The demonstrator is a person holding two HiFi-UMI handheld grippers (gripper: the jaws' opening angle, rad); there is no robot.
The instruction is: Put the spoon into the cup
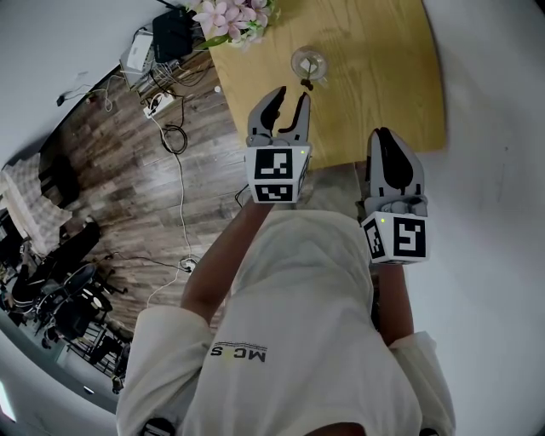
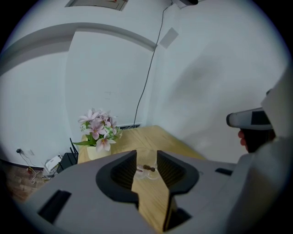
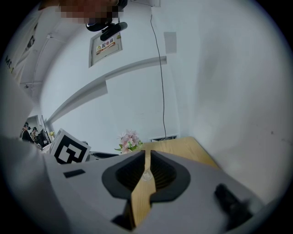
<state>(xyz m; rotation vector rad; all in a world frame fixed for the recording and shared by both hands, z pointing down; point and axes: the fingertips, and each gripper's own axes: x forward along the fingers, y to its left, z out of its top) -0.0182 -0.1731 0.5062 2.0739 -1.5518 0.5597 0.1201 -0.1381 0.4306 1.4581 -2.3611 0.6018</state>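
A clear glass cup [image 1: 308,61] stands on the wooden table [image 1: 383,77]. A dark spoon [image 1: 308,83] rests in it, its handle sticking out over the near rim. My left gripper [image 1: 290,95] hangs just short of the cup, open, with nothing between its fingers. In the left gripper view the cup [image 2: 147,172] and the spoon's brown handle [image 2: 149,168] show through the gap of the left gripper [image 2: 146,156]. My right gripper [image 1: 385,136] is held back over the table's near edge, shut and empty. In the right gripper view the right gripper [image 3: 146,154] shows only a thin slit, with the cup [image 3: 145,175] beyond.
A vase of pink flowers [image 1: 230,17] stands at the table's far left corner. Left of the table, cables and a power strip [image 1: 158,104] lie on the wooden floor beside a black box [image 1: 171,34]. A white wall runs along the right.
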